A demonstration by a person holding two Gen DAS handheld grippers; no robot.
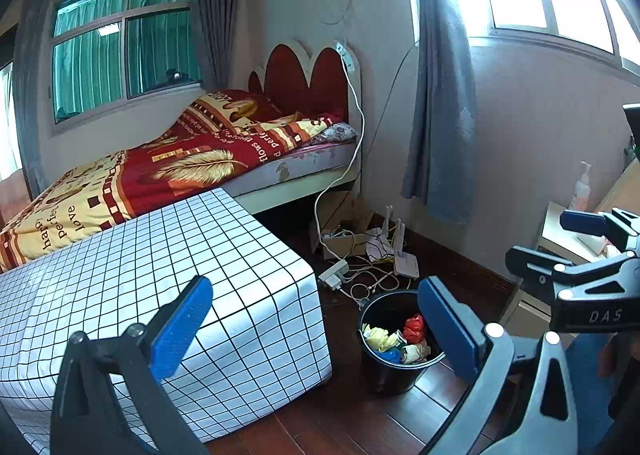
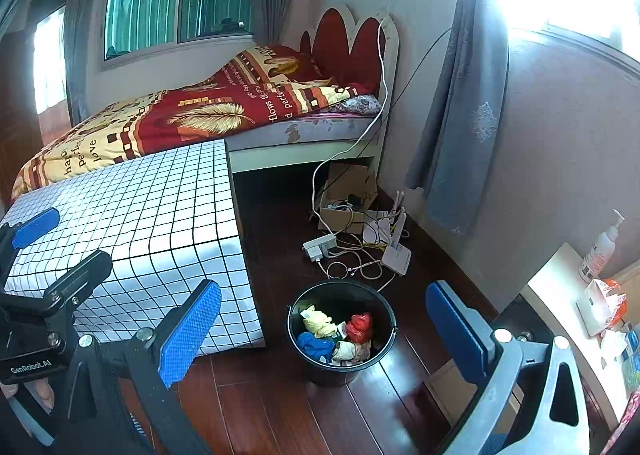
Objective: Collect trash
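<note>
Both the left gripper (image 1: 316,329) and the right gripper (image 2: 324,329) stand wide apart and hold nothing, above the bare wooden floor (image 2: 276,407) that runs between the grid-patterned surface (image 2: 160,223) and the wall. The black bucket (image 2: 374,365) stands on that floor just beside the surface's hanging corner, with a tangle of cables (image 2: 352,261) behind it, and contains crumpled trash (image 2: 336,335): yellow, red, blue and pale pieces. Legible writing: "DAS" and "GenRobot.AI" on the gripper bodies, and "perfect" and "love" on the bed blanket (image 2: 208,111).
</note>
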